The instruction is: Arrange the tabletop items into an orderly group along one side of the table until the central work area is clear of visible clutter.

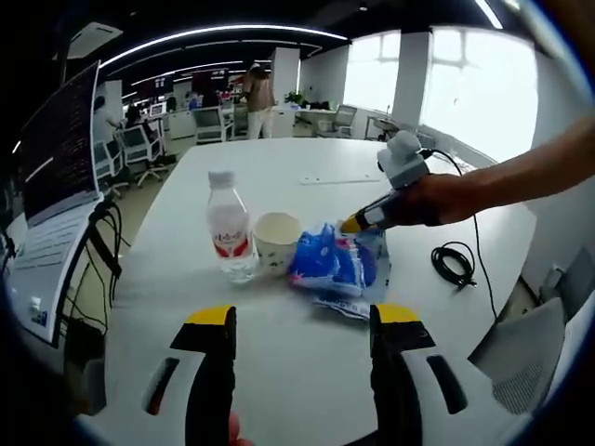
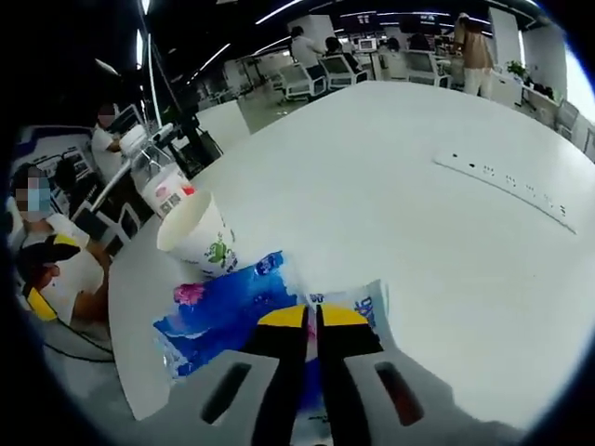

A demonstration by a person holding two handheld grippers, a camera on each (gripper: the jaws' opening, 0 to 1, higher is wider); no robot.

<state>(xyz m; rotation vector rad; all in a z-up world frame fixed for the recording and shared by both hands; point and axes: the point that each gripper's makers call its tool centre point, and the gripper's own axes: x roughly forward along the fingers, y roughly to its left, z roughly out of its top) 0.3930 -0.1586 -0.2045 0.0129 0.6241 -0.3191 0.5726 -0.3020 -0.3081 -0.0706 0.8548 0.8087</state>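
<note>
right gripper [image 2: 311, 316] is probably pinching the crinkly blue plastic packet [image 2: 232, 316], jaws nearly together, to group it | left gripper [image 1: 302, 321] is waiting wide apart | clear plastic water bottle [image 1: 228, 232] and white paper cup [image 1: 276, 240] are standing just beside

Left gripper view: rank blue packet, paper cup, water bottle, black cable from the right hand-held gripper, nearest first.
1. Blue packet, at the right hand-held gripper tips.
2. Paper cup, left of the packet.
3. Black cable and water bottle, on opposite sides, too close to call.
</note>
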